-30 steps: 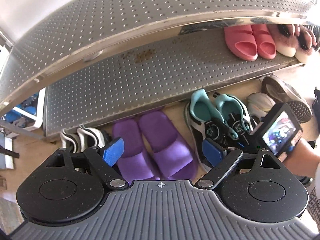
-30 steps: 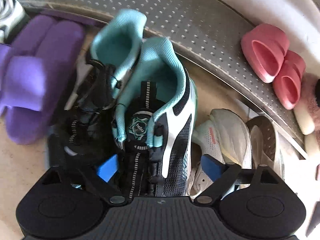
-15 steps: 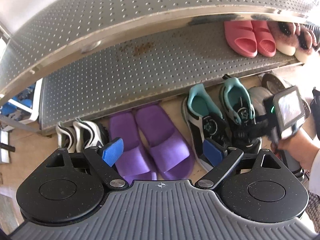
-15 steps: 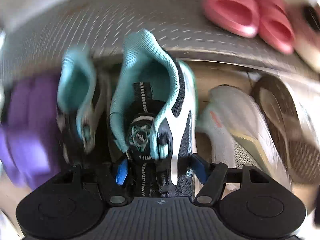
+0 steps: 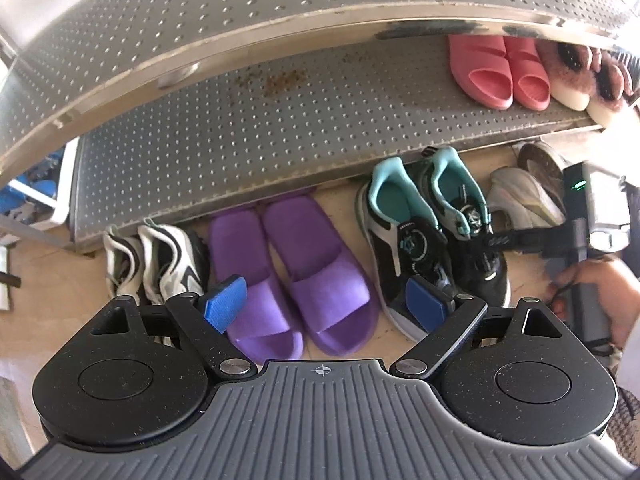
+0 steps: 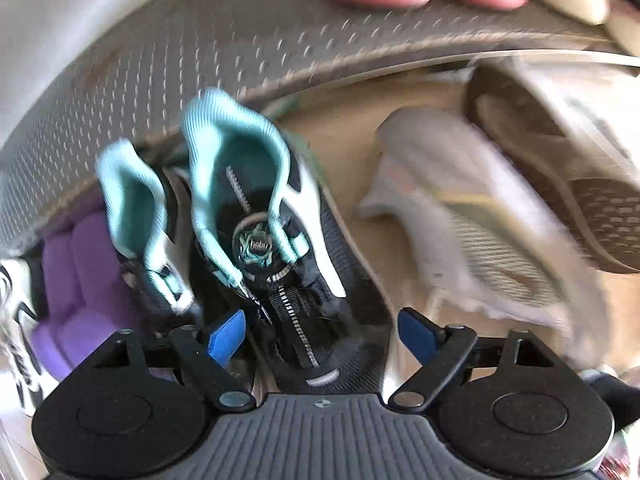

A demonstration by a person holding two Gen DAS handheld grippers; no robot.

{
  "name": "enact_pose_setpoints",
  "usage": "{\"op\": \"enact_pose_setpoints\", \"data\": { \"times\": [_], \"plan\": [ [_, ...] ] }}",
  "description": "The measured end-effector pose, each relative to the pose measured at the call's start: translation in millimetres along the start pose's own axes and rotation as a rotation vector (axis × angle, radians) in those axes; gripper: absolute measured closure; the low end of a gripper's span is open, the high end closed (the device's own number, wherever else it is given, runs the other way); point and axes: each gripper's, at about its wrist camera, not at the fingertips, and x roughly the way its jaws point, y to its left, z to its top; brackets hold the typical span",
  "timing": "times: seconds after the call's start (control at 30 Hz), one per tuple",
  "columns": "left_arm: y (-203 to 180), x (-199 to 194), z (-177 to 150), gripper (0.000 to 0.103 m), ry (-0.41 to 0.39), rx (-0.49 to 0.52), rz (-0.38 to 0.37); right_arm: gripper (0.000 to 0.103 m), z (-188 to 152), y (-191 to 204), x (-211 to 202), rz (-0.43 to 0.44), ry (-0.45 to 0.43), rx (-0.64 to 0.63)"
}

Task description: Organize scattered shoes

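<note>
While the left gripper (image 5: 324, 306) hangs wide open over the floor with nothing in it, its blue pads (image 5: 224, 306) frame the pair of purple rubber slides (image 5: 292, 276) sitting side by side below. Left of those is a pair of white-and-black sneakers (image 5: 160, 264), tucked partly under the perforated grey metal shoe rack (image 5: 280, 128). Right of the slides stand the two black sneakers with teal lining and dial laces (image 5: 436, 232), heels toward the rack and pretty much touching each other. The right gripper (image 6: 322, 334) hovers just over the toe of the right-hand one, jaws spread apart and not pinching anything; that view is blurry. Next to it on the floor lie a pale grey mesh trainer (image 6: 472, 216) and another shoe flipped sole-up (image 6: 580, 200). Up on the lower shelf: pink foam slides (image 5: 500, 72) and fuzzy pink slippers (image 5: 588, 80).
</note>
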Motion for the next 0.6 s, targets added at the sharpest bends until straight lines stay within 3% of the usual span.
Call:
{"op": "enact_pose_setpoints", "data": {
  "times": [0.07,0.1,0.13,0.17,0.27,0.37,0.5,0.6],
  "plan": [
    [0.6,-1.9,-0.4,0.012,0.0,-0.004,-0.005,0.024,4.8,-0.2,-27.2,-0.033,-0.057,0.007],
    [0.5,-2.6,-0.4,0.012,0.0,-0.004,-0.006,0.042,5.5,0.4,-41.8,-0.066,-0.066,-0.008],
    [1.4,-4.3,-3.1,0.012,0.002,-0.004,-0.014,0.07,3.9,-2.1,-52.9,-0.096,-0.051,-0.034],
    [2.3,-6.0,-5.9,0.012,0.004,-0.005,-0.023,0.079,3.7,-5.1,-56.3,-0.111,-0.032,-0.05],
    [5.8,-4.7,-11.3,0.012,0.02,-0.018,-0.021,0.078,-20.3,-3.4,-50.5,-0.154,0.043,-0.1],
    [10.5,-4.5,-13.3,0.012,0.026,-0.033,-0.01,0.075,-41.6,-10.5,-23.6,-0.183,0.049,-0.08],
    [14.8,-3.8,-12.0,0.012,0.024,-0.032,0.007,0.071,-65.3,-3.9,18.0,-0.295,0.079,-0.132],
    [16.0,-0.3,-9.2,0.012,0.031,-0.02,0.013,0.092,-71.6,3.0,34.4,-0.22,0.118,-0.125]
  ]
}}
